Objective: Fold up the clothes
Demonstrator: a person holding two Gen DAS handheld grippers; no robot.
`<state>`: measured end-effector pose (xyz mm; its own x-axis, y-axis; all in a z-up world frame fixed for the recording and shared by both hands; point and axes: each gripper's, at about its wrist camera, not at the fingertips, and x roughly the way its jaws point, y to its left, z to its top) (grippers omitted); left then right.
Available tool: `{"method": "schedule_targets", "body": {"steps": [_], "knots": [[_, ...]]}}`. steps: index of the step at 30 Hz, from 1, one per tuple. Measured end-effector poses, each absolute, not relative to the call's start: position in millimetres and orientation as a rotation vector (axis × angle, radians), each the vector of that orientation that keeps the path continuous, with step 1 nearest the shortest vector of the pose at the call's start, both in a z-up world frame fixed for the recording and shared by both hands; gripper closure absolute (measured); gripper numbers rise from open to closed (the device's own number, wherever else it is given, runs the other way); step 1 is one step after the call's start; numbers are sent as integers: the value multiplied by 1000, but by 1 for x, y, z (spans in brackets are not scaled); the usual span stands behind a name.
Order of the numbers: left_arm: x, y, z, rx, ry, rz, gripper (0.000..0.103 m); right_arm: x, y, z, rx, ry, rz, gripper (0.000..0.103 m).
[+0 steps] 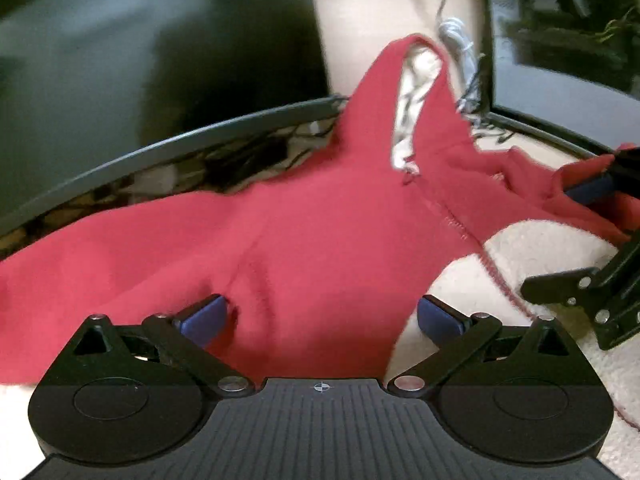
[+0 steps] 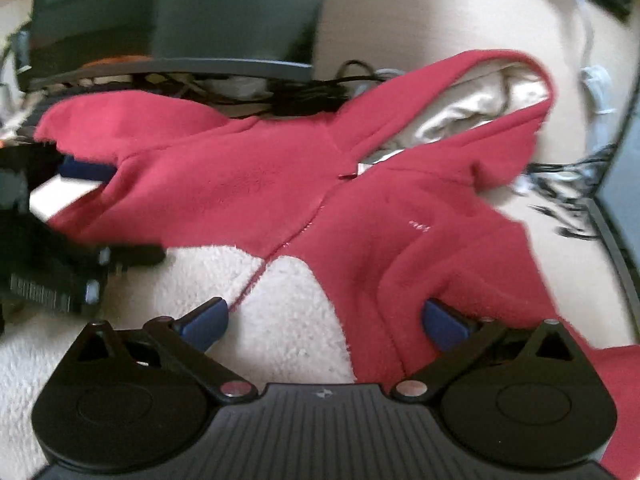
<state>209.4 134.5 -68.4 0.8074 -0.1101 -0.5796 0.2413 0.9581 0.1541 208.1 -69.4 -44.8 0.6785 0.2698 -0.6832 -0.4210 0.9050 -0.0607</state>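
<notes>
On white fleece [image 2: 288, 312], one red hoodie [image 2: 280, 184] between two wide-spread hand-held grippers.

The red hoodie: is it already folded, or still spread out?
Still spread out. The red hoodie lies flat on the white fleece, hood open and one sleeve stretched sideways.

A fluffy cream blanket [image 2: 296, 332] is covering the surface in the foreground, and a pale beige wall [image 2: 420, 12] is rising behind it. A dark monitor [image 1: 152, 40] is standing at the back, its glossy screen catching soft reflections, while a second dark screen [image 1: 560, 20] is mirroring the room at the far right. Black cables [image 2: 316, 96] are tangling under the monitor, and a white cord [image 1: 456, 36] is hanging down the wall.
</notes>
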Motion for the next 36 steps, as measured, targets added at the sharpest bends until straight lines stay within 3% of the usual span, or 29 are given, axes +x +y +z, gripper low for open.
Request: {"method": "schedule_targets", "body": {"steps": [8, 14, 22, 27, 31, 36], "knots": [[174, 150, -63, 213, 628, -72, 0, 197, -33, -35, -208, 770, 467, 0], [184, 147, -57, 252, 612, -63, 0, 154, -123, 23, 76, 656, 174, 0], [167, 161, -51, 258, 599, -54, 0, 159, -198, 20, 283, 728, -138, 0], [167, 162, -51, 256, 599, -55, 0, 181, -147, 45, 15, 610, 62, 0], [167, 159, -52, 258, 597, -54, 0, 246, -131, 65, -239, 525, -23, 0], [167, 149, -53, 281, 588, -68, 0, 344, -129, 63, -350, 502, -108, 0]]}}
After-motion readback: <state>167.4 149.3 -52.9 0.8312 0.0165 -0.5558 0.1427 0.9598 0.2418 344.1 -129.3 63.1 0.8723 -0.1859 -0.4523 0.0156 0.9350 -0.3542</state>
